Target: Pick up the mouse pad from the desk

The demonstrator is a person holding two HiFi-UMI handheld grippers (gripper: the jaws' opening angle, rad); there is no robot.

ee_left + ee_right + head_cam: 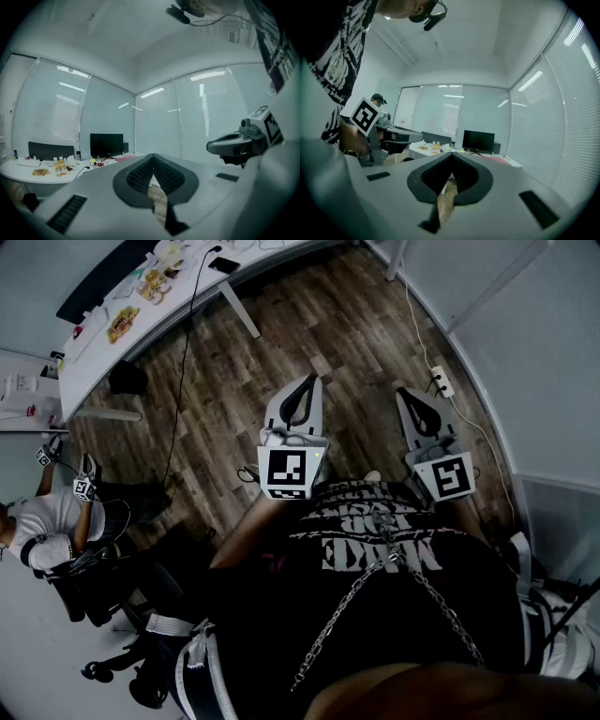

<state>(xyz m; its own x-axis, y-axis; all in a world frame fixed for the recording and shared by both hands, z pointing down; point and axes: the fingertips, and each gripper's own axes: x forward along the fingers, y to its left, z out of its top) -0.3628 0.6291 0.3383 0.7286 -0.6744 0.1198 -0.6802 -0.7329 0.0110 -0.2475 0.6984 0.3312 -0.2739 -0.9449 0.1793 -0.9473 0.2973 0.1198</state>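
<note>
Wood floor (281, 324) separates the white bench (94, 362), where a pinkish mouse pad (125, 158) seems to lie by the monitor (106, 144), from left tongs (307, 385) and right tongs (410, 401), both pressed together and empty; approach seems the step, then spreading 1 pair over the pad.

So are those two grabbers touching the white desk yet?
Apart. The head view shows the left gripper and right gripper held over the wooden floor, a wide stretch of it between them and the desk.

The mouse pad (125, 158) looks like a flat pinkish-red sheet, too small for detail. It lies flat on the far white desk (18, 169), right of the black monitor (107, 144).
</note>
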